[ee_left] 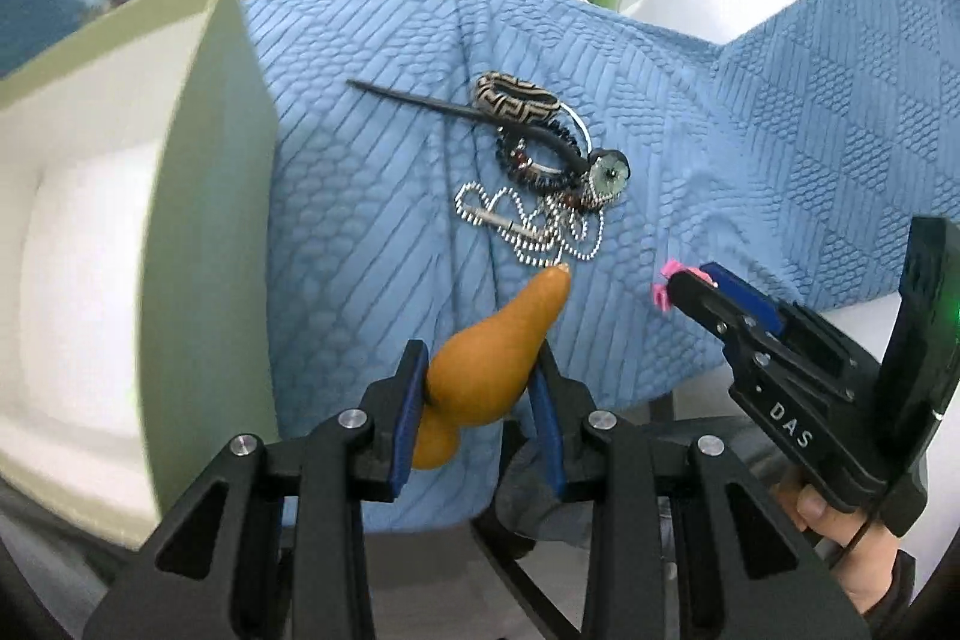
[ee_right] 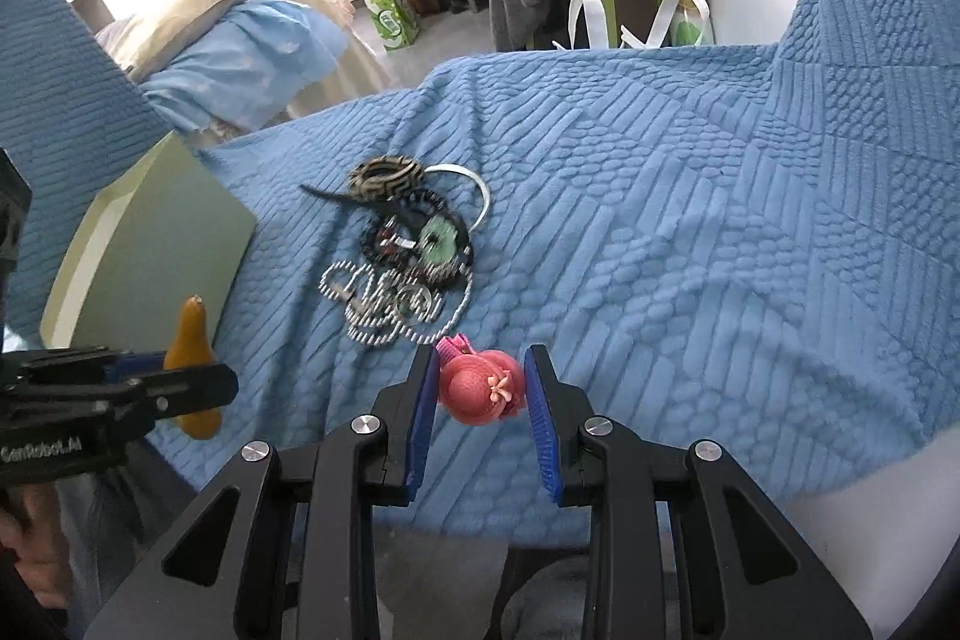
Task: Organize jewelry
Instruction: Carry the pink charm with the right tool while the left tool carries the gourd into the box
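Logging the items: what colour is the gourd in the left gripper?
Orange-brown gourd; clearest in the left wrist view.

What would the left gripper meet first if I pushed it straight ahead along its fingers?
Probably the silver ball chain. The left gripper is shut on the orange gourd charm, whose tip points at the jewelry pile just ahead. Depth is unclear, so it might pass above the chain.

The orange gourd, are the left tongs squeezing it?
Touching. The left wrist view shows the left tongs with both blue pads pressed against the sides of the orange gourd, lifted above the blue blanket.
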The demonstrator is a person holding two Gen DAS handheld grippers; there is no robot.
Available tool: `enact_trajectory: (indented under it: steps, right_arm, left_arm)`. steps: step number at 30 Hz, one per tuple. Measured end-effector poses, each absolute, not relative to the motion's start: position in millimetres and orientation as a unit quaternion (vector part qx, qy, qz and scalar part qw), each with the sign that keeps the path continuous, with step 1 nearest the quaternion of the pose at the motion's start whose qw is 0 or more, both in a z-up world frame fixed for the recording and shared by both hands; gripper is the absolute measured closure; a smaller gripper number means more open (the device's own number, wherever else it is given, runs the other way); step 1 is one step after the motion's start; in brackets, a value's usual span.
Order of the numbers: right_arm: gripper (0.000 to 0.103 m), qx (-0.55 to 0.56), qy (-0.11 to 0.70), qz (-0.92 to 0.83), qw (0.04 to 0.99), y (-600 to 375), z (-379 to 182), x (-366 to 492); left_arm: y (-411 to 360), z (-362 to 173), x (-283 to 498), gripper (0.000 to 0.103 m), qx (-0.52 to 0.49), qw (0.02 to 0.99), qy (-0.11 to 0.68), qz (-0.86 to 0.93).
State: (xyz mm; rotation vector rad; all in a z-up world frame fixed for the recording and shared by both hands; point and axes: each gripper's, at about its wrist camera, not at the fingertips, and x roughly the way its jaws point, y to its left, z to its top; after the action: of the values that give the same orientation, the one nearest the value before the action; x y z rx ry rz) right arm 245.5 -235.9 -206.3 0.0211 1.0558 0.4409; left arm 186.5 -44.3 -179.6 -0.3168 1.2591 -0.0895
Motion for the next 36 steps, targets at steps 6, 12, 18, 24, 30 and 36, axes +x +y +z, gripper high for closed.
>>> enact_trajectory:
  steps: [6,12,18,24,30,36]
  right_arm:
    - [0.076,0.016,0.506,0.214,0.836,-223.8,-194.6,225.5]
    - [0.076,0.005,0.477,0.209,0.854,-211.5,-156.9,208.4]
    - [0.076,0.013,0.425,0.21,0.88,-197.3,-93.8,196.1]
    - [0.076,0.017,0.371,0.229,0.9,-173.7,-37.5,185.6]
    - [0.076,0.009,0.344,0.257,0.903,-141.8,-5.8,180.9]
    - [0.076,-0.012,0.353,0.289,0.89,-95.5,-3.9,183.0]
  left_arm:
    - [-35.1,-159.9,166.5,0.069,-0.155,0.813,0.56,-0.043]
    - [-23.3,-116.2,157.6,0.069,-0.15,0.837,0.523,-0.053]
    - [-16.2,-65.3,147.1,0.068,-0.122,0.867,0.478,-0.069]
    - [3.4,-22.8,140.1,0.068,-0.13,0.89,0.433,-0.066]
    - [29.0,10.7,128.7,0.068,-0.107,0.91,0.397,-0.042]
    - [59.7,8.7,128.2,0.068,-0.118,0.915,0.385,-0.025]
